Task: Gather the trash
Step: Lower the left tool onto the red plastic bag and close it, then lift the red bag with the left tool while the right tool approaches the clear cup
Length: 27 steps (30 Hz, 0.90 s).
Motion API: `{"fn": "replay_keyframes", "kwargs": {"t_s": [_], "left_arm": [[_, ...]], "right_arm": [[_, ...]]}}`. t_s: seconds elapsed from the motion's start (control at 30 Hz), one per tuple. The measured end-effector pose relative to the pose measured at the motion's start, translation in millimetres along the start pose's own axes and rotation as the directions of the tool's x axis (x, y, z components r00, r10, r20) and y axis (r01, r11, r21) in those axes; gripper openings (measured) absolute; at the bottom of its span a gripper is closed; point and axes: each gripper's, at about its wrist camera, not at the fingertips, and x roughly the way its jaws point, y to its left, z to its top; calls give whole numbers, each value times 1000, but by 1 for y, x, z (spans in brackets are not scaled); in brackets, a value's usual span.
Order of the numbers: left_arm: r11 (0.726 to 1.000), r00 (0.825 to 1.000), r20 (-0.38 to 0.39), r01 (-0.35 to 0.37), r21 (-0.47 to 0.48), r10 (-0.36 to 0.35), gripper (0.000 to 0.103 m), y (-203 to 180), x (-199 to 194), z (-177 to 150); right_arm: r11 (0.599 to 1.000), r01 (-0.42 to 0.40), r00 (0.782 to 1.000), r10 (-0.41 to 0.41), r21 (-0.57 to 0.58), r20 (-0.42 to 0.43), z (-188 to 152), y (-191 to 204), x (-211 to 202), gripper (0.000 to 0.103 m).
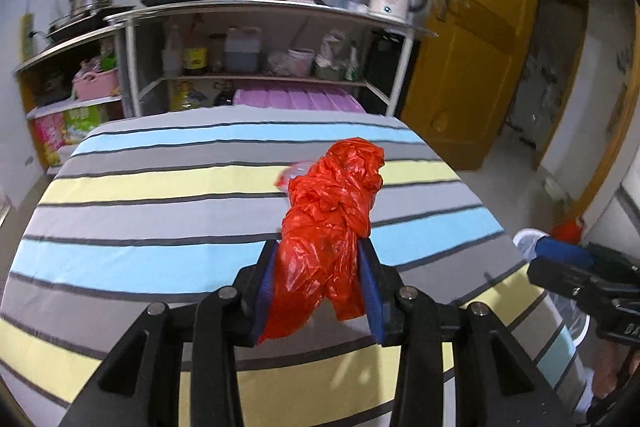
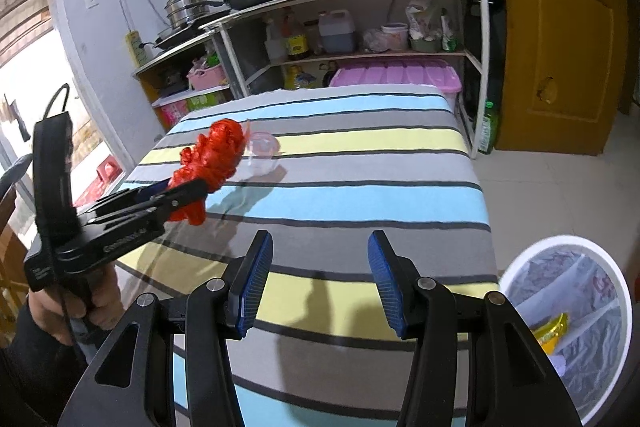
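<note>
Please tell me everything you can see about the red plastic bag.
The red bag is thin, glossy plastic, crumpled and twisted into a long bundle with what looks like a knot near its middle. The left gripper is shut on its lower part, blue pads pressing both sides, and a loose end hangs below the pads. In the right wrist view the bag is lifted off the striped cloth, with its shadow on the cloth below. A clear cup stands on the cloth just behind it; contact between them cannot be told.

Both wrist cameras are looking down and forward over the striped table (image 1: 160, 187) toward the far shelving (image 2: 360, 23). The right one is also catching the left gripper (image 2: 192, 183) at near left.
</note>
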Motion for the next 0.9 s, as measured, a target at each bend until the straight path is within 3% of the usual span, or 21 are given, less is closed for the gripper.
{"fn": "replay_keyframes", "kwargs": {"t_s": [0.5, 0.9], "left_arm": [[988, 989, 103, -91, -127, 104, 41, 44, -22, -4], [970, 984, 44, -162, -181, 173, 41, 64, -9, -14]], "right_arm": [[993, -46, 997, 39, -111, -65, 40, 51, 73, 51], [991, -33, 991, 15, -130, -133, 64, 65, 147, 45]]}}
